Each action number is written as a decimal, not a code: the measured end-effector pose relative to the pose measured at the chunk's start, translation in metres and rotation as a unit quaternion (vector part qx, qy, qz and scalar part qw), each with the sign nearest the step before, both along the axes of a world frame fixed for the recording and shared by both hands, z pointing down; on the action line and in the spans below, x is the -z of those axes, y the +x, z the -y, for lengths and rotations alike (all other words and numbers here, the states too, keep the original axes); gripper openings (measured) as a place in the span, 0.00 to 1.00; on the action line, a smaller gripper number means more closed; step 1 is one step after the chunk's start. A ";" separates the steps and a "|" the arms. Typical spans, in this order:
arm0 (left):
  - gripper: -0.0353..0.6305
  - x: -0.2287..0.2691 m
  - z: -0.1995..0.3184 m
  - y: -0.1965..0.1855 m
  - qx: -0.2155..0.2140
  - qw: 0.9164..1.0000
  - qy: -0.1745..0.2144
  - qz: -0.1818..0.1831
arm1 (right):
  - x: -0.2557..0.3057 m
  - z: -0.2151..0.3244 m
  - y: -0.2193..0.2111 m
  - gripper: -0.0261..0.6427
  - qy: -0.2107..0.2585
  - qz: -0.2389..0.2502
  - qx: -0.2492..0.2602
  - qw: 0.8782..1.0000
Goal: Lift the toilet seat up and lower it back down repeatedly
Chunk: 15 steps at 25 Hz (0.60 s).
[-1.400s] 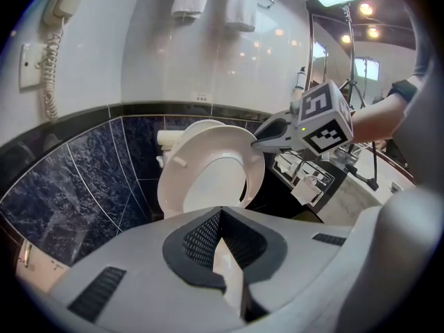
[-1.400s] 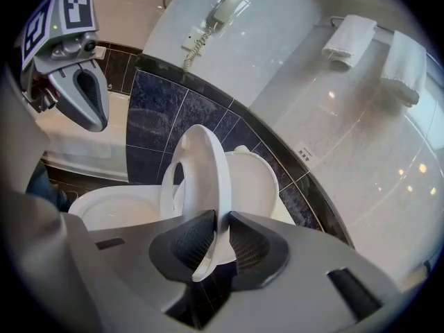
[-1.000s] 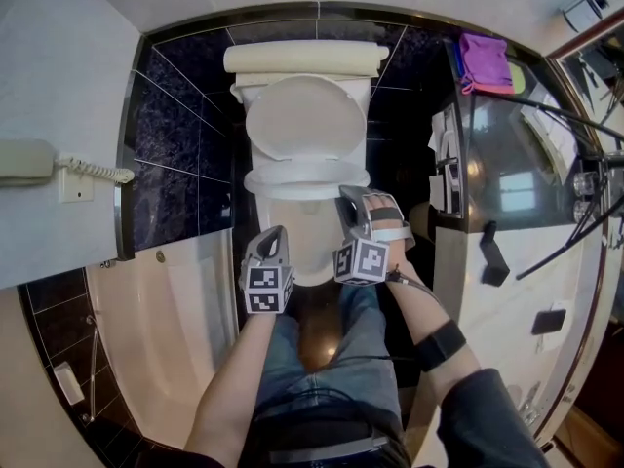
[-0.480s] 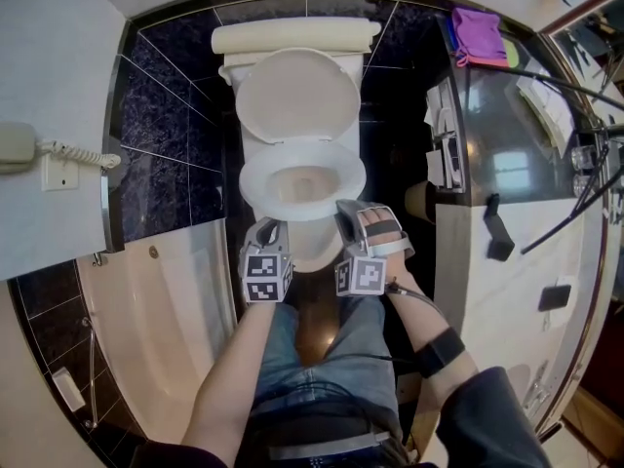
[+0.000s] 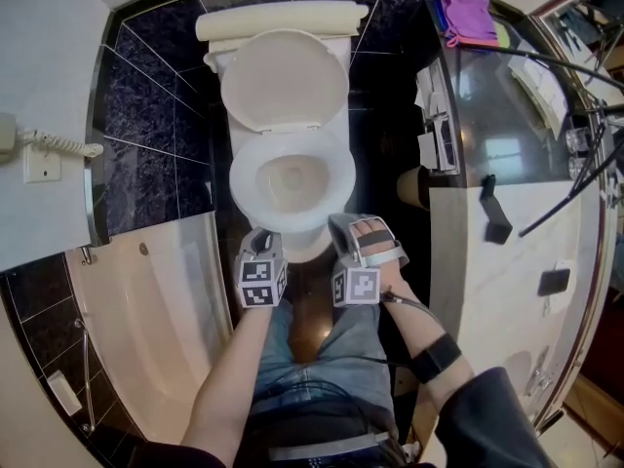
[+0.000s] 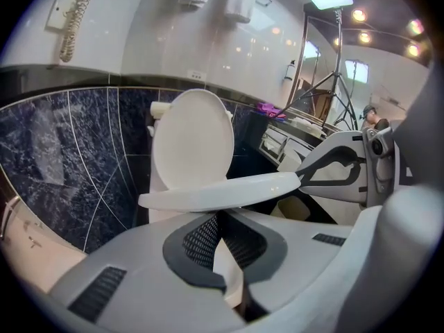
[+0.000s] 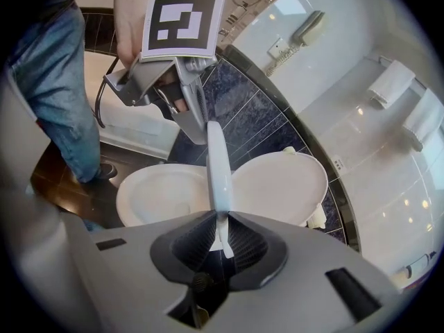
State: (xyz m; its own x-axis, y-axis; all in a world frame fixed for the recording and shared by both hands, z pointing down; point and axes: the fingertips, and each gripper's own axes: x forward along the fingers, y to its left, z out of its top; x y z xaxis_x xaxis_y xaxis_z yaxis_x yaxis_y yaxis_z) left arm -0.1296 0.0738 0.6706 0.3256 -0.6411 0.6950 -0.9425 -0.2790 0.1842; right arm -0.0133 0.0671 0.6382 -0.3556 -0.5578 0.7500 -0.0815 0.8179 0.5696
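The white toilet's seat (image 5: 292, 178) hangs a little above the bowl, with the lid (image 5: 285, 78) upright against the tank. My right gripper (image 5: 343, 224) is shut on the seat's front rim. In the right gripper view the rim (image 7: 217, 172) runs edge-on between the pads; the jaws have just closed slightly further on it. My left gripper (image 5: 258, 240) hovers just left of the seat's front, shut and holding nothing. The left gripper view shows the seat (image 6: 222, 191) as a nearly level band beyond my left gripper (image 6: 218, 220), apart from it.
A bathtub (image 5: 166, 300) lies at the left and a wall phone (image 5: 19, 135) above it. A glass-topped counter (image 5: 507, 144) with a purple cloth (image 5: 468, 13) stands at the right. The person's jeans-clad legs (image 5: 312, 349) are just behind both grippers.
The seat has come down from a steeper tilt to nearly flat over the bowl. Both grippers sank and drew back toward the person, the right one keeping hold of the rim.
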 end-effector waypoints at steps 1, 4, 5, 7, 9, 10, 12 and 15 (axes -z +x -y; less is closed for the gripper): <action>0.05 -0.003 -0.003 0.000 -0.001 1.000 -0.002 0.001 | -0.001 -0.005 0.001 0.12 0.000 0.000 0.002 1.000; 0.05 -0.009 -0.012 0.006 -0.001 1.000 -0.010 -0.009 | -0.005 -0.017 0.012 0.06 -0.001 0.007 -0.011 1.000; 0.05 -0.010 -0.016 0.010 -0.001 1.000 -0.017 -0.015 | -0.008 -0.019 0.017 0.06 -0.005 0.009 -0.020 1.000; 0.05 -0.018 -0.027 0.012 0.001 0.999 -0.029 -0.020 | -0.016 -0.021 0.026 0.06 -0.011 0.010 -0.038 0.999; 0.05 -0.035 -0.040 0.010 0.004 0.999 -0.034 -0.015 | -0.024 -0.018 0.034 0.06 -0.014 0.014 -0.059 0.998; 0.05 -0.046 -0.046 0.009 0.005 0.999 -0.035 -0.010 | -0.029 -0.014 0.038 0.06 -0.014 0.017 -0.071 0.997; 0.05 -0.063 -0.058 0.009 0.001 0.999 -0.038 -0.005 | -0.039 -0.006 0.043 0.06 -0.012 0.024 -0.094 0.995; 0.05 -0.085 -0.074 0.013 -0.010 0.999 -0.044 0.003 | -0.057 0.009 0.047 0.06 -0.009 0.037 -0.120 0.992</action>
State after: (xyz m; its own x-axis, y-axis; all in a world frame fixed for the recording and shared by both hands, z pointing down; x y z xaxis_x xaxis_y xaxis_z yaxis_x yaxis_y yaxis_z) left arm -0.1169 0.1482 0.7561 0.3342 -0.5711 0.7498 -0.9377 -0.2817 0.2034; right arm 0.0334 0.0581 0.6950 -0.2692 -0.6201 0.7369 -0.3158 0.7796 0.5408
